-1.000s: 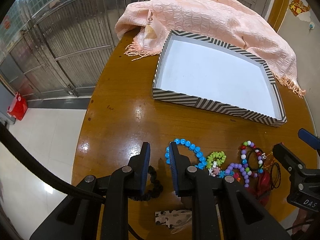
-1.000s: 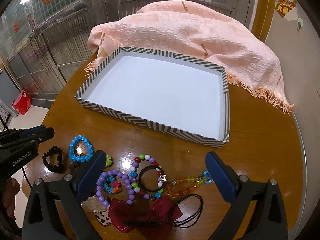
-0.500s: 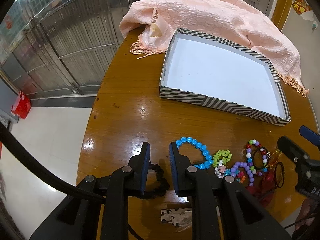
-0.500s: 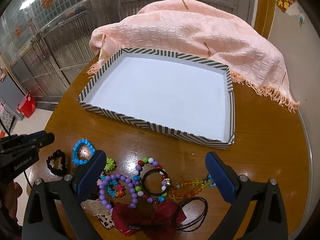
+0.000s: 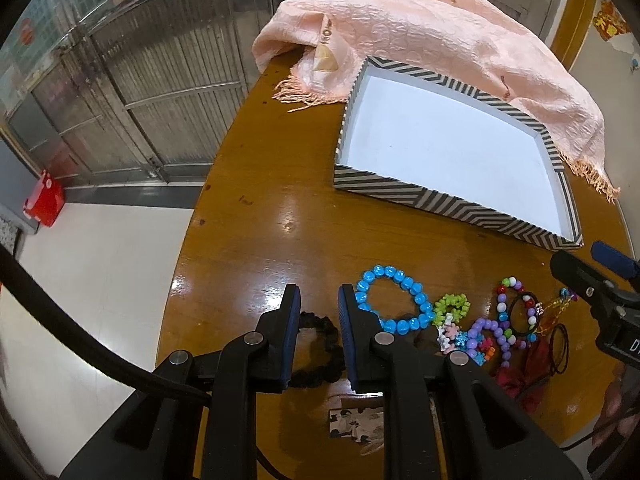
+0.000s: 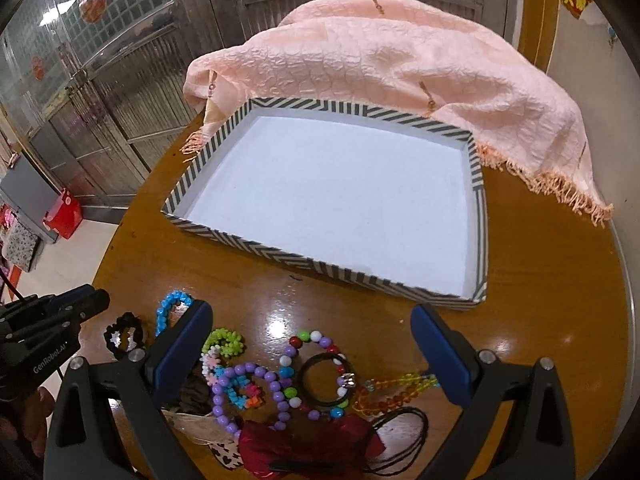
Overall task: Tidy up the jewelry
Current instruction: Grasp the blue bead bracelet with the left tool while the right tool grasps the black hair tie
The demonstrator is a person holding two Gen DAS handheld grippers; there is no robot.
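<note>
1. Metal shutter doors [image 5: 160, 92] stand behind a round, glossy wooden table [image 5: 280, 216], and a peach fringed shawl [image 6: 400, 64] is draped over the table's far side.
2. On the table, touching the shawl's near edge, sits a shallow striped tray [image 6: 480, 240] with a bare white floor.
3. Near the table's front edge lies the jewelry: a black scrunchie [image 6: 124, 334] at far left, then a blue bead bracelet [image 5: 394, 300], a green bead cluster [image 6: 226, 342], a purple bead bracelet [image 6: 244, 392], a multicolour bead bracelet [image 6: 308, 368] around a black ring [image 6: 324, 382], and an amber bead chain [image 6: 396, 392] at right.
4. A dark red bow [image 6: 312, 448] and black cords [image 6: 404, 436] lie nearest of all.
5. The left gripper [image 5: 319, 300] hangs above the scrunchie, its jaws narrowly parted with nothing pinched between them.
6. The right gripper [image 6: 312, 320] hovers over the bead pile, jaws spread wide and empty.
</note>
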